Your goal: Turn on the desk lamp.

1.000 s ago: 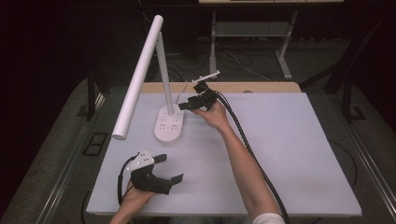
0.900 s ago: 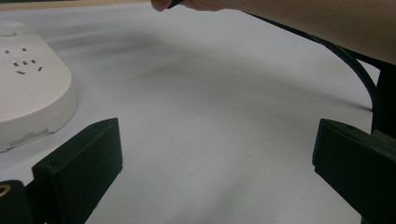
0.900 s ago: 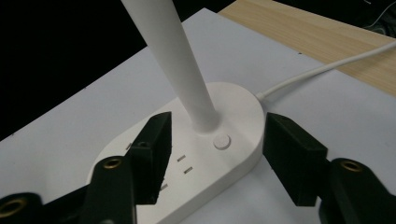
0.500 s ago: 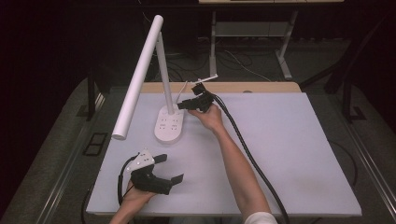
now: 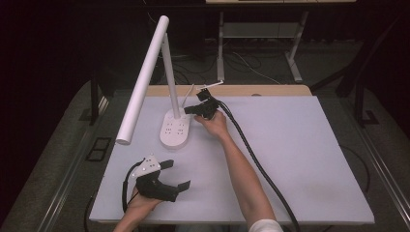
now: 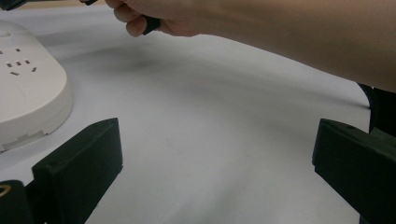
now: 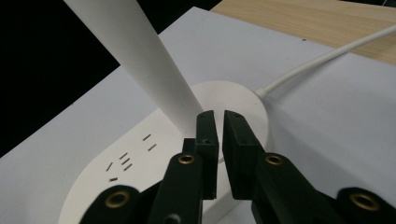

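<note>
A white desk lamp stands at the table's back left, and its oval base (image 5: 175, 130) carries socket holes. Its stem (image 5: 170, 72) rises to a long tube head (image 5: 142, 82) that slopes down to the left. My right gripper (image 5: 189, 110) hovers at the base's right rear edge, beside the stem. In the right gripper view its jaws (image 7: 219, 126) stand almost together over the base (image 7: 140, 168) with nothing between them, just in front of the stem (image 7: 154, 74). My left gripper (image 5: 176, 175) rests open near the front left; in its own view (image 6: 217, 140) only bare table lies between the jaws.
The lamp's white cable (image 7: 327, 58) runs off the back of the base onto a wooden strip (image 5: 270, 90). The white table top (image 5: 300, 159) spreads to the right. My right forearm (image 5: 241, 179) and its black cable (image 5: 261, 169) cross the middle.
My right gripper has edged a little left and down toward the lamp's base. The left gripper has not moved.
</note>
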The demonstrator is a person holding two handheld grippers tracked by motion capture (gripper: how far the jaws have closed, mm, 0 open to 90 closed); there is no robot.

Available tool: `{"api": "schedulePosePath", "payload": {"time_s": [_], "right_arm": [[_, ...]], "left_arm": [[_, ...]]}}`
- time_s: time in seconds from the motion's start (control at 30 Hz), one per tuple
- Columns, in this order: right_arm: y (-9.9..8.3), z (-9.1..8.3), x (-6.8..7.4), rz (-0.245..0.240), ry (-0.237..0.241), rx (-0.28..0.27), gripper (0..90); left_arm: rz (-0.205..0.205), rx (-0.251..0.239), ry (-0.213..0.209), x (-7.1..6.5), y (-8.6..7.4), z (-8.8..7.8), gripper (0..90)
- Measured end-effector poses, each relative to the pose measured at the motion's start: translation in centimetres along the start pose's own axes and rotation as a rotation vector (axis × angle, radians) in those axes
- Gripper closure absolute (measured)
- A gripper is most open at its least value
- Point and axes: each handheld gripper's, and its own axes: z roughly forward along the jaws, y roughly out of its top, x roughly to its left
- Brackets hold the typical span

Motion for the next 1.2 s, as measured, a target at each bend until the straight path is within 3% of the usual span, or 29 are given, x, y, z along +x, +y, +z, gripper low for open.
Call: {"api": "schedulePosePath", "payload": {"time_s": [0.13,0.7,0.9,1.2], "right_arm": [[-0.3,0.5,-0.1,0.008,0.003,0.004,89.5],[-0.9,1.7,-0.4,0.075,0.014,0.006,89.7],[-1.0,1.7,-0.1,0.044,-0.014,0.023,89.9],[-1.1,1.9,0.3,0.017,-0.005,0.028,89.9]], "left_arm": [[0.0,0.0,0.001,0.0,0.0,0.0,0.5],[0.006,0.005,-0.005,-0.1,0.0,0.1,0.5],[0.003,0.006,0.001,-0.1,0.0,0.1,0.5],[0.003,0.005,0.01,0.0,0.0,0.3,0.5]]}}
